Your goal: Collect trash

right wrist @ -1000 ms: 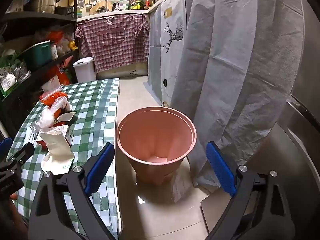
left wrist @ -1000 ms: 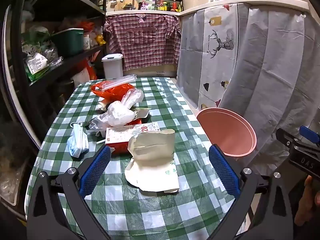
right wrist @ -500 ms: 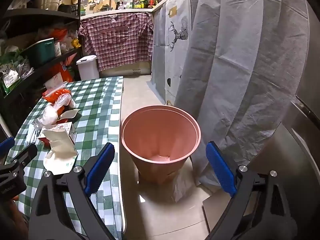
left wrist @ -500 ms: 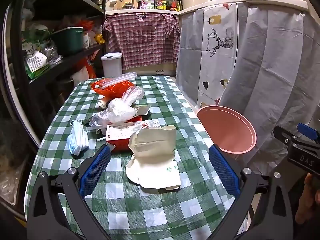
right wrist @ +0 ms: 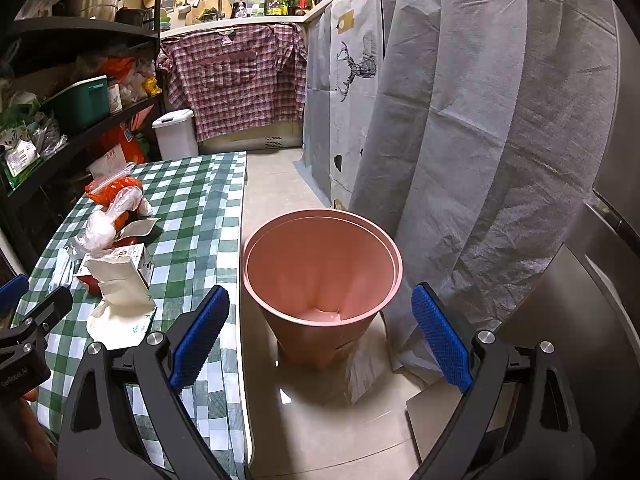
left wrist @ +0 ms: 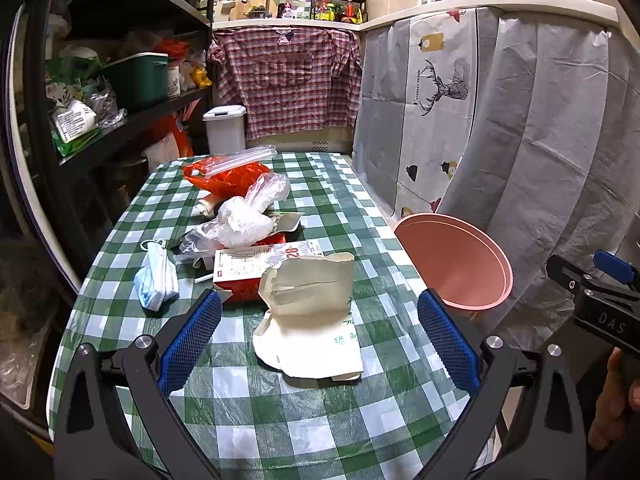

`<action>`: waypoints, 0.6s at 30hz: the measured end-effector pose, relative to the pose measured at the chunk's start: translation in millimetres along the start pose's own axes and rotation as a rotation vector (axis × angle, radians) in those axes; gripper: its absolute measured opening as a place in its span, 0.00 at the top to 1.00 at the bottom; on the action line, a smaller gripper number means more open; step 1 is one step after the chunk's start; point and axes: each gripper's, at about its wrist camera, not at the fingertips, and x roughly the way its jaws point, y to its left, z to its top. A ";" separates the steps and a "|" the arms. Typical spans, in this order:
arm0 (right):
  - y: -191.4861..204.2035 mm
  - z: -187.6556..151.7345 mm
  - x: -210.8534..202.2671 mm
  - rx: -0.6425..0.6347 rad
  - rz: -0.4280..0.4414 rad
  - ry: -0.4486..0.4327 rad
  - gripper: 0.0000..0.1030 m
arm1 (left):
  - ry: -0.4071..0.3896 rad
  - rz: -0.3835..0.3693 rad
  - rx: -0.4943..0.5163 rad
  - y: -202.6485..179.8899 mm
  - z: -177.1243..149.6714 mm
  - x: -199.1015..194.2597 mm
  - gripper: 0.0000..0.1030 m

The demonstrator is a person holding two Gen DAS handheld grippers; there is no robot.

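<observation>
Trash lies on the green checked table [left wrist: 280, 420]: a cream paper bag [left wrist: 310, 320], a red and white carton [left wrist: 256, 268], clear plastic bags [left wrist: 244, 216], an orange bag [left wrist: 228, 176] and a blue face mask [left wrist: 156, 276]. My left gripper [left wrist: 318, 336] is open and empty, just in front of the paper bag. A pink bin [right wrist: 322, 272] stands on the floor right of the table; it also shows in the left wrist view [left wrist: 456, 260]. My right gripper [right wrist: 318, 332] is open and empty, above the bin's near side.
Dark shelves [left wrist: 100, 92] with goods run along the table's left. Grey curtains [right wrist: 460, 140] hang right of the bin. A white lidded bin [left wrist: 224, 128] stands at the far end. The paper bag also shows in the right wrist view [right wrist: 120, 292].
Both grippers have shifted slightly; the left view has drawn back a little from the paper bag. Nothing was picked up.
</observation>
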 end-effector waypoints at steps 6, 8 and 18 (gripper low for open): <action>-0.1 0.1 -0.6 0.000 -0.001 -0.001 0.12 | 0.000 -0.002 0.001 -0.4 0.3 -0.1 0.07; 1.2 0.0 -0.7 0.001 -0.001 -0.001 0.12 | 0.000 -0.003 0.002 -0.9 0.3 0.2 0.07; 1.8 0.5 -0.8 0.001 -0.002 -0.003 0.12 | -0.003 -0.002 0.003 -2.7 0.4 0.8 0.07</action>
